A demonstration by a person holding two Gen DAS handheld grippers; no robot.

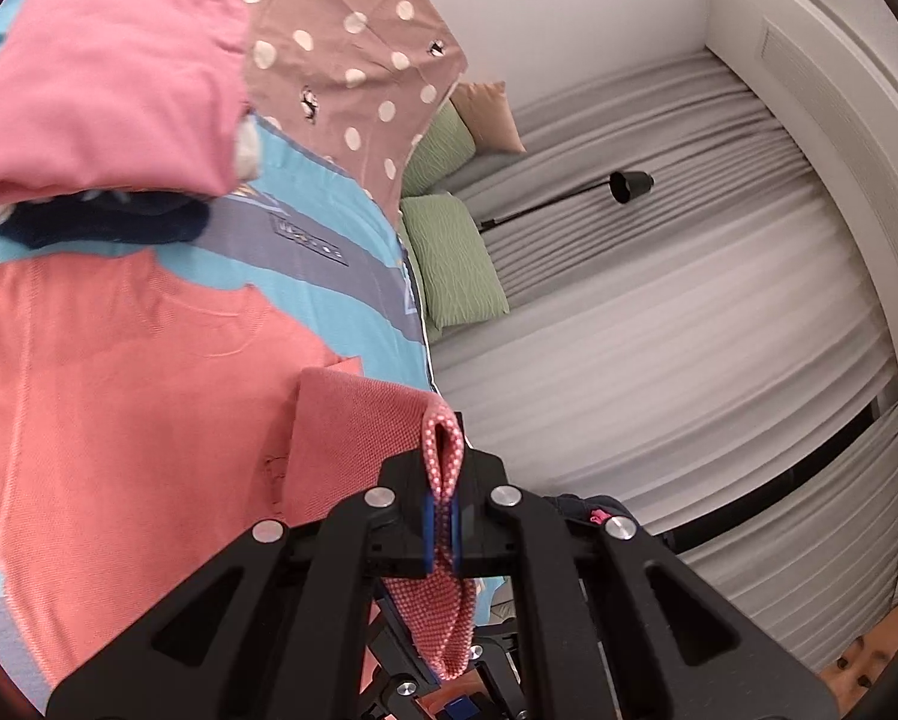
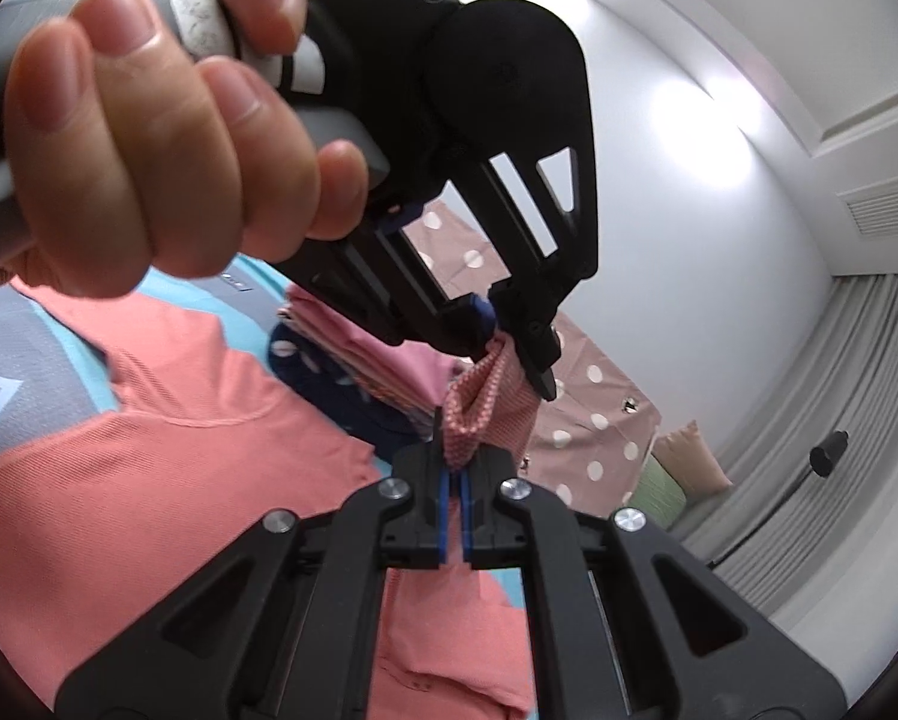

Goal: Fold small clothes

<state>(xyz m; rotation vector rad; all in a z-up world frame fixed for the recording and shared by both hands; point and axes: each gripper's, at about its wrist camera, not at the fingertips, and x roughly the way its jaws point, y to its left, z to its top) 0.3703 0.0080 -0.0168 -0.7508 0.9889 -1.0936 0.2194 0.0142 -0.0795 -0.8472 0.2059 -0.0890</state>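
Both claws pinch one coral shirt's edge, lifted off the bed.

My left claw point(image 1: 443, 531) is clenched on a doubled fold of the shirt point(image 1: 119, 390); my right claw point(image 2: 454, 516) grips the same hem close beside it, probably to carry the edge across. The rest lies on the bed point(image 1: 341, 222), near the folded stack point(image 1: 107, 78).
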